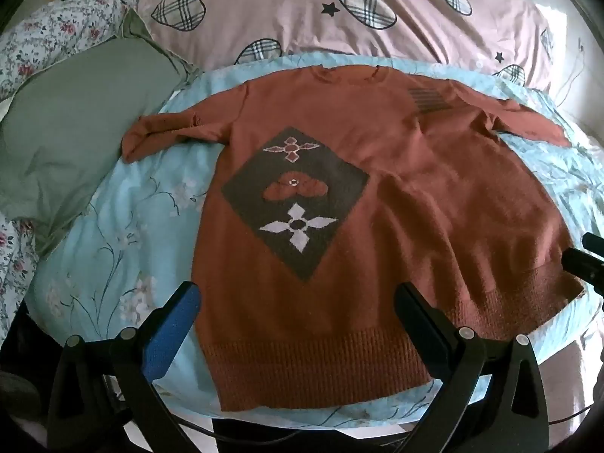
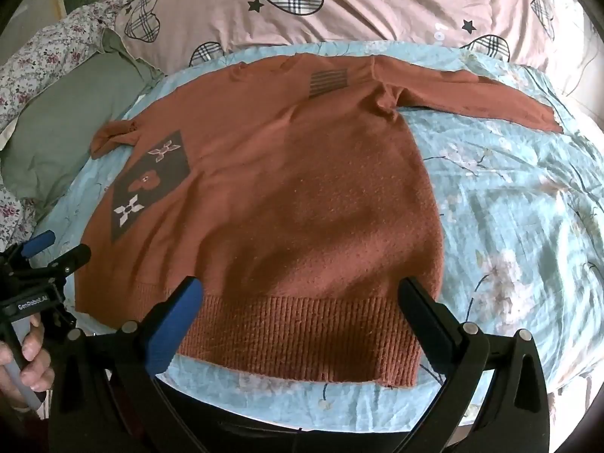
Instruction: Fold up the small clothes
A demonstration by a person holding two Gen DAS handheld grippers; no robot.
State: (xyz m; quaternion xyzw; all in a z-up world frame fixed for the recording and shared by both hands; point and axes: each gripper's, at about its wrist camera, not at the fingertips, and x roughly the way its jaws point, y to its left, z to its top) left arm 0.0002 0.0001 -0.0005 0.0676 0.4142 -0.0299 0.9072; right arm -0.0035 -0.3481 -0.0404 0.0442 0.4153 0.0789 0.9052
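Note:
A rust-orange knit sweater (image 1: 415,196) lies flat, front up, on a light blue floral bedsheet (image 1: 113,234), with both sleeves spread out sideways. It has a dark diamond patch with flower motifs (image 1: 294,200) on its left half. It also shows in the right wrist view (image 2: 302,196). My left gripper (image 1: 298,302) is open and empty, hovering over the left part of the ribbed hem. My right gripper (image 2: 302,298) is open and empty over the right part of the hem. The left gripper also shows at the left edge of the right wrist view (image 2: 56,253).
A grey-green pillow (image 1: 75,120) lies left of the sweater. A pink duvet with plaid hearts (image 1: 339,11) lies behind it, and a floral quilt (image 1: 45,37) at the far left. The bed's near edge runs just below the hem. The right gripper's tip (image 1: 589,260) shows at the right edge.

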